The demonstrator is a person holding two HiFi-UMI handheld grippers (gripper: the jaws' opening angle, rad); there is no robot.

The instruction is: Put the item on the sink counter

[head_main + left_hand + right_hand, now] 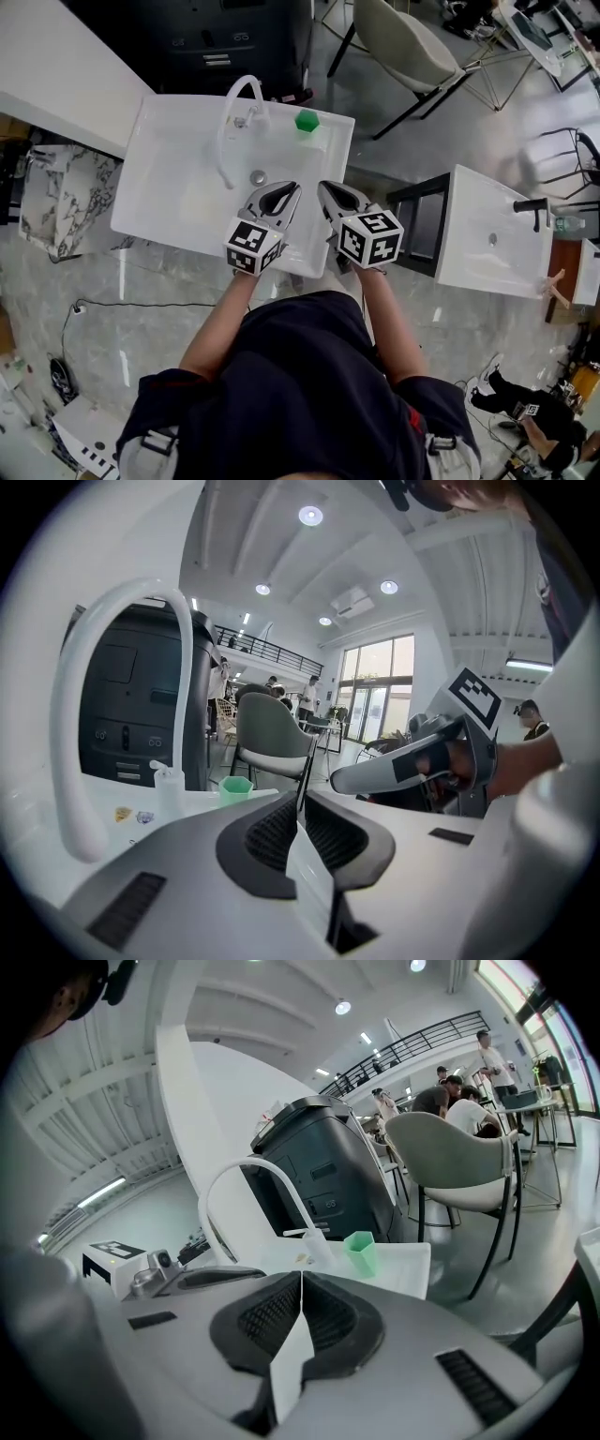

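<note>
A green cup [307,120] stands on the back rim of the white sink [155,187], right of the curved white faucet [234,108]. My left gripper [289,191] and right gripper [324,188] hover side by side over the sink's front right part, both shut with nothing between the jaws. The left gripper view shows its jaws [302,803] pressed together, with the green cup [236,788] and faucet [112,714] ahead and the right gripper [412,761] beside. In the right gripper view its jaws [301,1279] are also closed and empty, facing the cup [360,1252].
A small white bottle [167,791] stands by the faucet. A second sink [487,239] is at the right, with a dark frame [417,220] between the two. A grey chair [412,47] and a dark machine [225,37] stand behind. People stand in the distance.
</note>
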